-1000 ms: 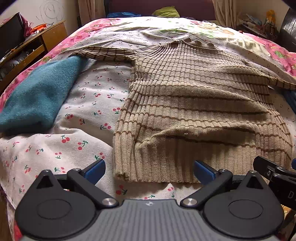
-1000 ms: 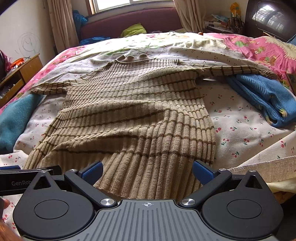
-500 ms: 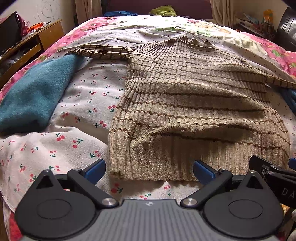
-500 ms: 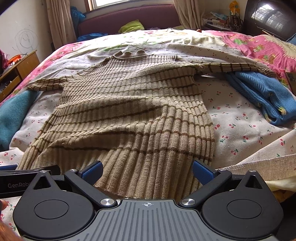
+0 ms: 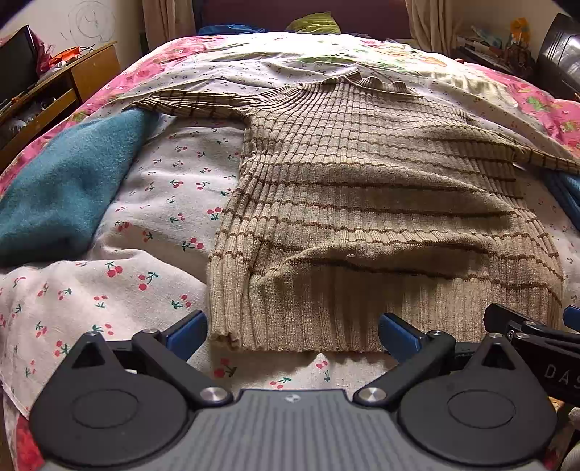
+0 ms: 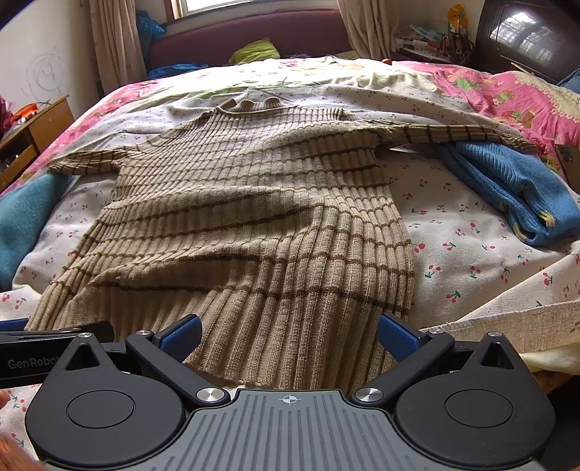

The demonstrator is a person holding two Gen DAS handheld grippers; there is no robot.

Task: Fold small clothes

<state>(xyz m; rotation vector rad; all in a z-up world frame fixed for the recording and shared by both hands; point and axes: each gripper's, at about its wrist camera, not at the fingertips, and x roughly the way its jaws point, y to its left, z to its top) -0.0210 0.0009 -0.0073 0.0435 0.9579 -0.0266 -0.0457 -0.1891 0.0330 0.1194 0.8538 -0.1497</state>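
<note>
A beige ribbed sweater with thin brown stripes (image 5: 362, 203) lies spread face up on the bed, sleeves out to both sides, hem nearest me; it also shows in the right wrist view (image 6: 246, 224). My left gripper (image 5: 293, 335) is open and empty, its blue pads either side of the hem's left corner. My right gripper (image 6: 290, 337) is open and empty, over the hem's right part. The right gripper's tip shows at the edge of the left wrist view (image 5: 536, 333).
The cherry-print bedsheet (image 5: 163, 203) covers the bed. A teal garment (image 5: 61, 188) lies left of the sweater, a blue knit garment (image 6: 507, 181) right of it under the right sleeve. A wooden side table (image 5: 72, 76) stands left, a dark television (image 6: 529, 32) right.
Both grippers have moved slightly forward and down toward the sweater's hem, staying open. The sweater has not moved.
</note>
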